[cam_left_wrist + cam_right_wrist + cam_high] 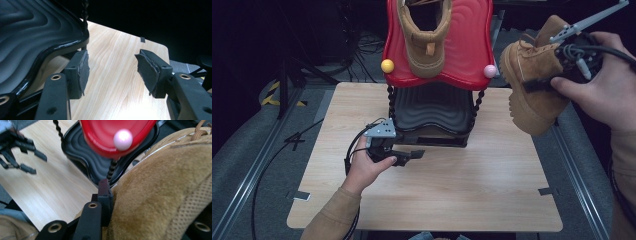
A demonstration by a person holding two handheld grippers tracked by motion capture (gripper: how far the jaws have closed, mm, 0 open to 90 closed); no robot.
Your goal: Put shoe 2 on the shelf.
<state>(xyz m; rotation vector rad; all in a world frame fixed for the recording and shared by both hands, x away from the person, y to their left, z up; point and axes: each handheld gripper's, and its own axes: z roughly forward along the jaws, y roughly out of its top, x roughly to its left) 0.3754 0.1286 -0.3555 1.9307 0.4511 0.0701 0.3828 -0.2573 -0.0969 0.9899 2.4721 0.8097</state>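
A tan boot (532, 85) hangs in the air at the right of the red shelf (467, 50), sole turned down and left, with my right gripper (562, 75) shut on its upper. In the right gripper view the boot's suede (160, 195) presses against the left jaw. A second tan boot (424, 35) lies on the red top shelf of a two-tier rack. My left gripper (409, 156) rests low on the wooden table (437, 190) beside the rack's black lower shelf (432, 107), jaws open with nothing between its pads (82, 72).
The rack stands at the table's far middle, with twisted black posts (390, 100) and a yellow ball (387, 66) and pink ball (490, 71) at the red shelf's front corners. Cables and rails run along the floor at both sides.
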